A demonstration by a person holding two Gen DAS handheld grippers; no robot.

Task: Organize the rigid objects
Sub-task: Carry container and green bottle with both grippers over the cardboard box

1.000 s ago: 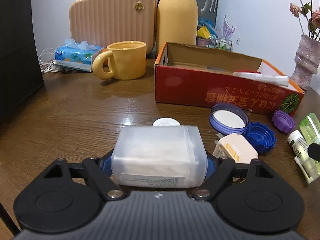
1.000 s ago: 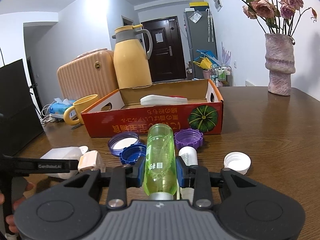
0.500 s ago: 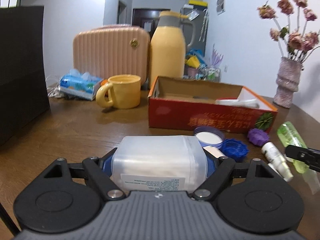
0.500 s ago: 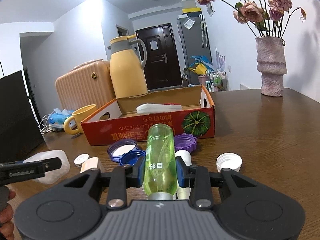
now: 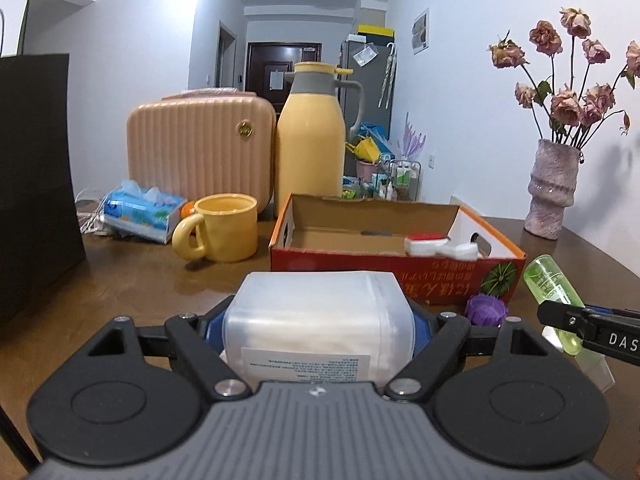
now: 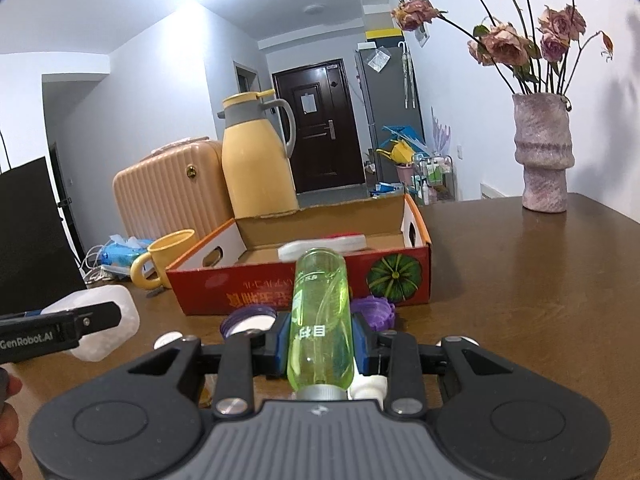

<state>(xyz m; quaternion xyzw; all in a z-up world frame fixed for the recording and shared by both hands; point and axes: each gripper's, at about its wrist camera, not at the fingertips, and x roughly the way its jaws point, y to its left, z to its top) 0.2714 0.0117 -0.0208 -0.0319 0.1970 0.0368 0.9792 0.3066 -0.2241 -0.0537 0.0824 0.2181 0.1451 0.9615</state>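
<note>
Brown wooden bench [image 6: 520,280] fills the room's foreground, and a red cardboard box [image 5: 392,280] sits open on it straight ahead of both tools. My left tool [image 5: 320,320] pinches a translucent white plastic container [image 5: 320,312], broad side across the jaws. My right tool [image 6: 322,340] pinches a slim green bottle [image 6: 322,312], its long axis pointing forward at the box. Both objects are lifted clear and just short of the near wall; the left one looks slightly nearer, I judge. A purple cap [image 5: 486,309] lies beside that wall
</note>
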